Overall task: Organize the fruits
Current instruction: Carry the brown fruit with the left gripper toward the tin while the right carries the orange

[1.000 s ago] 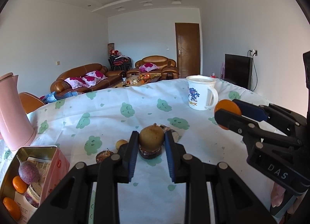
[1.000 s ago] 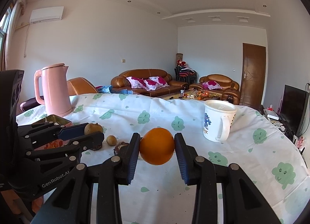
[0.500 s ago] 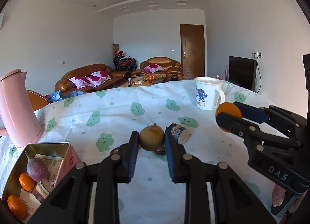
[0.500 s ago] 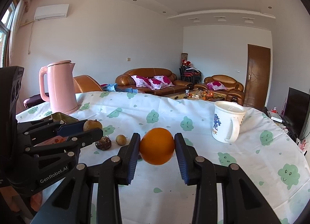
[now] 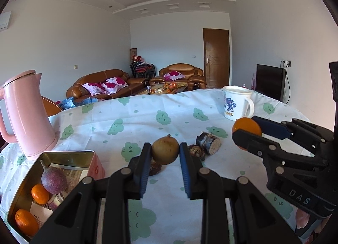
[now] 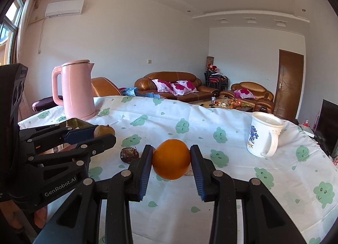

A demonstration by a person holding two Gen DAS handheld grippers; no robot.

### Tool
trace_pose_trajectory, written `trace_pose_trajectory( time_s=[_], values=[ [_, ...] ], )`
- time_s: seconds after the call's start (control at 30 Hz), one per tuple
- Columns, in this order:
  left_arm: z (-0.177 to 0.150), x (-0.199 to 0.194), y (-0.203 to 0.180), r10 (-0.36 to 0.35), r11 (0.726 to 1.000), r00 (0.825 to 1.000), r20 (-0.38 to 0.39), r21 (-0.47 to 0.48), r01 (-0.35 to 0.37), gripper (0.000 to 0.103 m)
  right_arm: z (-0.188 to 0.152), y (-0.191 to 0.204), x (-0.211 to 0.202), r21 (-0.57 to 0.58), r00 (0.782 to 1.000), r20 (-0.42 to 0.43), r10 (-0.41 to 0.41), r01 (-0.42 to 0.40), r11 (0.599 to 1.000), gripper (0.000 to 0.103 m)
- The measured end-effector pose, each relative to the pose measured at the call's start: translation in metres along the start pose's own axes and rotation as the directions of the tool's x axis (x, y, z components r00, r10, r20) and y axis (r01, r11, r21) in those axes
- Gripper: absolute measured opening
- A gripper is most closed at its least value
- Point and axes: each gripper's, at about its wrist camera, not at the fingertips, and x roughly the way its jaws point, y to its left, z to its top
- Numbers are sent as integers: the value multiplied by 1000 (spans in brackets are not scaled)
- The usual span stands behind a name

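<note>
In the left wrist view, the tin (image 5: 90, 155) on the table (image 5: 147, 117) is cut off by the lower left edge, and the dark wrinkled fruit (image 5: 155, 168) is mostly hidden behind the left gripper's fingers (image 5: 145, 168) and the brown fruit (image 5: 165, 152) they clamp. The pink kettle (image 5: 27, 115) loses its handle to the left edge. In the right wrist view, the orange (image 6: 171, 159) covers most of a pale round thing (image 6: 189, 172) on the cloth, too little showing to tell what it is, and the left gripper (image 6: 103, 134) hides most of the tin.
</note>
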Motion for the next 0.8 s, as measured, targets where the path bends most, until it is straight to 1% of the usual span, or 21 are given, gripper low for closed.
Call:
trace_pose_trajectory(
  time_s=[0.37,0.8],
  values=[
    [-4,-10,16,33,999,999,10,-6,-33,28,6,20,2,-28,999,3,35,-35,999,38],
    [-8,-26,48,78,996,997,13,-49,-77,28,17,54,9,-84,996,2,93,-92,992,38]
  ],
)
